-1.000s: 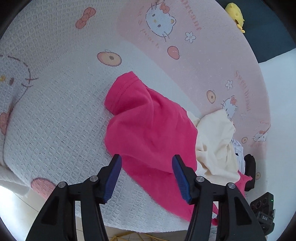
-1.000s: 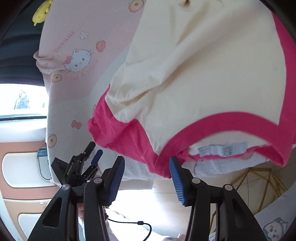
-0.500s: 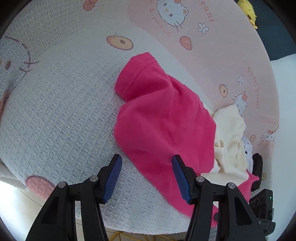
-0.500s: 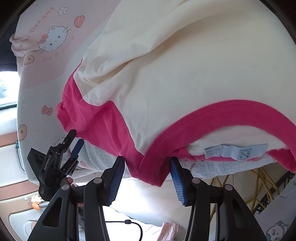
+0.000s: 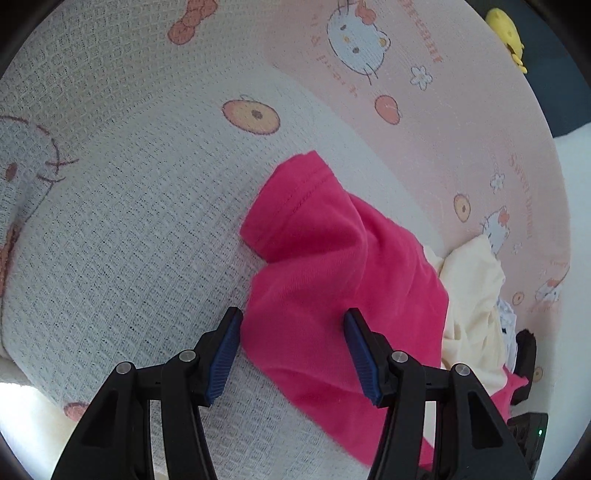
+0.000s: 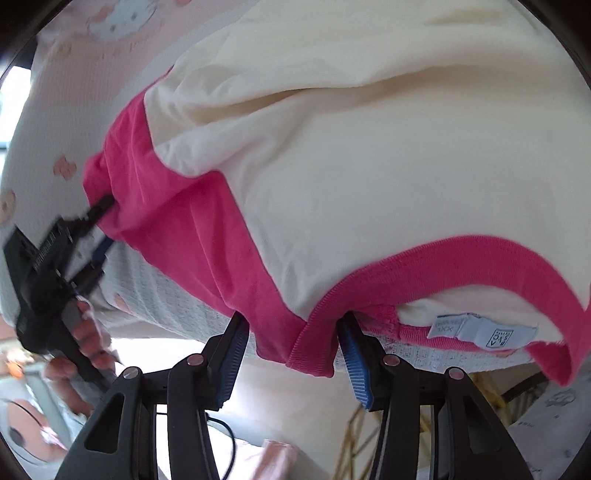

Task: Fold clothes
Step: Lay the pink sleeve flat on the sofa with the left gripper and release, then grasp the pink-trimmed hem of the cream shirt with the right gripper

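A cream T-shirt (image 6: 369, 147) with pink sleeves and a pink collar (image 6: 461, 258) lies crumpled on the bed blanket (image 5: 129, 221). My left gripper (image 5: 293, 321) is open just above the pink sleeve (image 5: 314, 229), with the sleeve's lower fold showing between its jaws. My right gripper (image 6: 291, 325) is open at the shirt's near edge. The pink shoulder and collar end hang between its pads, which do not press on them. A white label (image 6: 480, 328) shows inside the neck. The cream body (image 5: 469, 295) is bunched to the right of the sleeve.
The blanket is white and pink waffle cloth with cartoon cat prints and hangs over the bed edge. A hand (image 6: 81, 332) holds the left gripper (image 6: 55, 251) at the shirt's far sleeve. A yellow toy (image 5: 506, 26) lies beyond the bed. Yellow frame bars (image 6: 498, 387) show below.
My right gripper has tipped down and closed in on the collar, so the pink edge now hangs between its jaws. My left gripper has edged closer over the pink sleeve.
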### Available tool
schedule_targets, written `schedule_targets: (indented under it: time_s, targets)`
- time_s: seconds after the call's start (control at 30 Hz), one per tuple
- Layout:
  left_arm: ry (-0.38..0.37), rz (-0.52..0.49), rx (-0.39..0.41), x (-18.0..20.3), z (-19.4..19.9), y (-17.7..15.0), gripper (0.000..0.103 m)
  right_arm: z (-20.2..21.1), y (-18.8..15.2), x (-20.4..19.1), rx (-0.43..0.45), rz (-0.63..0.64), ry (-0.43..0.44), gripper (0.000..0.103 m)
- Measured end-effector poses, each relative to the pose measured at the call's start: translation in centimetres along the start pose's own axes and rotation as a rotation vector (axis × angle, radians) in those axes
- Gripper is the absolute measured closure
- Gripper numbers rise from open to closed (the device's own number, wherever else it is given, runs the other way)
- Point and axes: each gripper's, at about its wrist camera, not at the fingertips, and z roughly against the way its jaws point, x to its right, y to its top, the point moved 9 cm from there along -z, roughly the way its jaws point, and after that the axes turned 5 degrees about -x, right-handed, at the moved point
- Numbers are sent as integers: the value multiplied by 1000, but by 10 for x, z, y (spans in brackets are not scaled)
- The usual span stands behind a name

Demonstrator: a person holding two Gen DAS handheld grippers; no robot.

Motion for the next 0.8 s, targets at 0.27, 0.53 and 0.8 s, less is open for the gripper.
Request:
schedule_targets:
  time_s: [0.27,0.53,0.8]
  targets:
    - [110,-129,40,12,0,-8,94,0,9,-15,-2,292,-340,85]
    - [195,-199,92,16,24,-4,96,7,-13,-11,-63,326,-277,92]
    - [314,-188,49,-25,31,-28,97,-4,-40,4,-128,325,-259,92]
